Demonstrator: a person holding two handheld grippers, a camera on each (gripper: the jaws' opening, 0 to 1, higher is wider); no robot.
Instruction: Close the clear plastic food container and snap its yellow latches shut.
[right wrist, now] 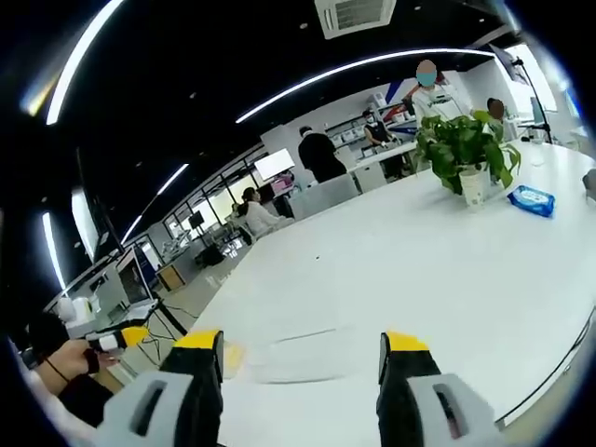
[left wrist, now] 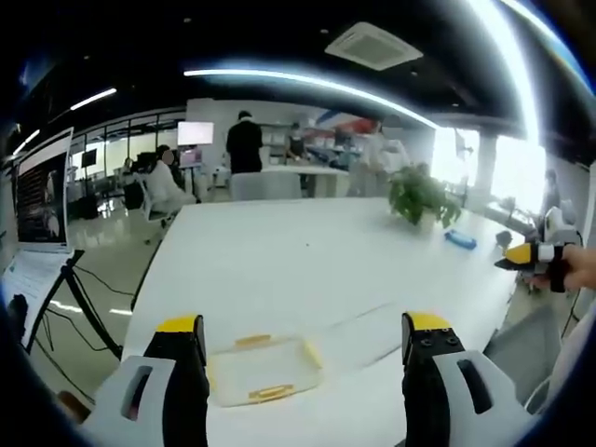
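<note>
Your left gripper [left wrist: 304, 340], yellow-tipped with grey bodies, hangs above the long white bench [left wrist: 307, 251] with its jaws spread wide and nothing between them. Framed in that gap, the clear plastic food container [left wrist: 264, 370] sits flat near the bench's closer edge, 2 yellow latches [left wrist: 252, 341] showing on its facing sides; from here it cannot be told whether the lid is seated or the latches are snapped.

Your right gripper [right wrist: 303, 349] is likewise wide open and empty, looking down the bench, where the container [right wrist: 293, 358] reads only as a faint clear outline between its jaws, a yellow corner at its left.

Neither gripper touches the box. A potted green plant [right wrist: 463, 149] and a blue packet [right wrist: 531, 199] stand well apart at the far end, out of harm's way.

The risk lies in the light, slick box: press 1 latch without bracing the opposite side and it will likely skate or tip toward the near edge. A lid not squarely down could also pop up as you snap a latch.
</note>
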